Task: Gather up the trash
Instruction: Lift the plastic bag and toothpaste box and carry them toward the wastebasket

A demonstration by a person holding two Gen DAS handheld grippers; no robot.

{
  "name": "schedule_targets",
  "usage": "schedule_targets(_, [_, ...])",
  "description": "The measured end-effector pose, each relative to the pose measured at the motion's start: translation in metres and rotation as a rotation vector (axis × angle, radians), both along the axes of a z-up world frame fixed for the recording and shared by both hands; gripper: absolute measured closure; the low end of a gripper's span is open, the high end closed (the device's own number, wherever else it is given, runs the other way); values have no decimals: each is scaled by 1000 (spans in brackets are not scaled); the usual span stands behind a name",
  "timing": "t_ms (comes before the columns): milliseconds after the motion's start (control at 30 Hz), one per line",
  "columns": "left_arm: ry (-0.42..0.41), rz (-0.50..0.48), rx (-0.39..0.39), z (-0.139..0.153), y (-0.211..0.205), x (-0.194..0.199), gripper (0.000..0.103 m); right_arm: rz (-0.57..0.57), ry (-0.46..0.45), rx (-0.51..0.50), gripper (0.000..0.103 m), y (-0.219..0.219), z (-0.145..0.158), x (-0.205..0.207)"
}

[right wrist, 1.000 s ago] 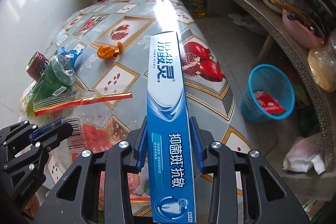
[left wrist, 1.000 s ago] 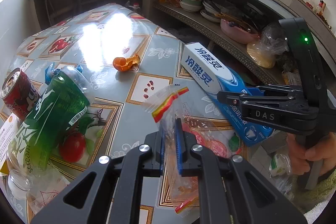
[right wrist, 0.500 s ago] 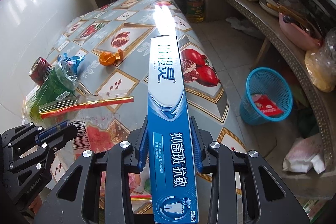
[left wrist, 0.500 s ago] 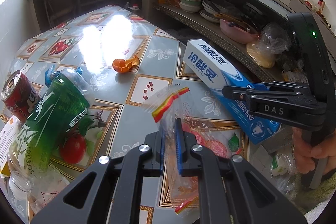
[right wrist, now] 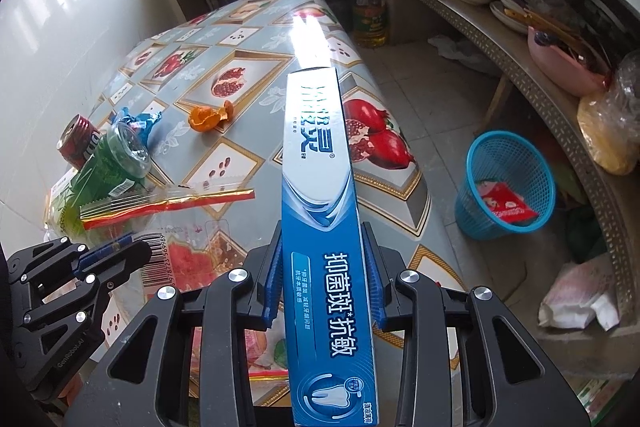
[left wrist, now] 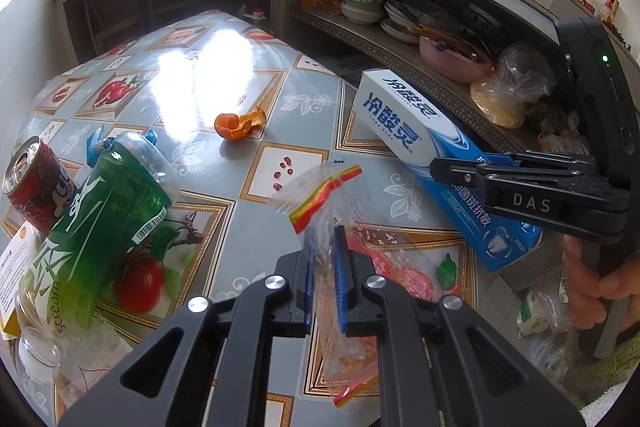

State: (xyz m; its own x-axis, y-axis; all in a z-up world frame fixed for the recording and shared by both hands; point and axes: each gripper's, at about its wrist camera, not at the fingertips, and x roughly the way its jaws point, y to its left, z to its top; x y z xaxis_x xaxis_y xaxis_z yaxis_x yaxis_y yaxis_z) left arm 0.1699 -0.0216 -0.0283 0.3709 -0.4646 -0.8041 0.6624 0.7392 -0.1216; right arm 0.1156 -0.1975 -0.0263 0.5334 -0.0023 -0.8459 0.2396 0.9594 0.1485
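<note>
Trash on my left first: a can (right wrist: 78, 143) and a green bottle (right wrist: 108, 171) lie on the table (right wrist: 248, 75), an orange peel (right wrist: 206, 117) just past them. My left gripper (left wrist: 325, 281) is pinched tight on a clear wrapper (left wrist: 326, 203) above the tabletop. Moving right, my right gripper (right wrist: 322, 285) clamps a toothpaste box (right wrist: 316, 163) partway along, long axis pointing straight ahead. The blue basket (right wrist: 508, 187) sits on the floor off the table's right edge, so I judge my right hand the nearer one; the box swings rightward and down.
</note>
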Motion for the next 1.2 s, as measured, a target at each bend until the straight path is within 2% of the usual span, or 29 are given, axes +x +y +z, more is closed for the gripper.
schedule_targets(500, [-2,2,1,1,0,0,95,2,0,1,70,-1,0,0])
schedule_targets(833, [-3,-20,-90,16,11,1,95,-28,-16,-5,70,-2,8,-1])
schedule_targets(1200, [-25,-29,-160,46,20,-2,95,-70,-30,2,70,-16,12,-7])
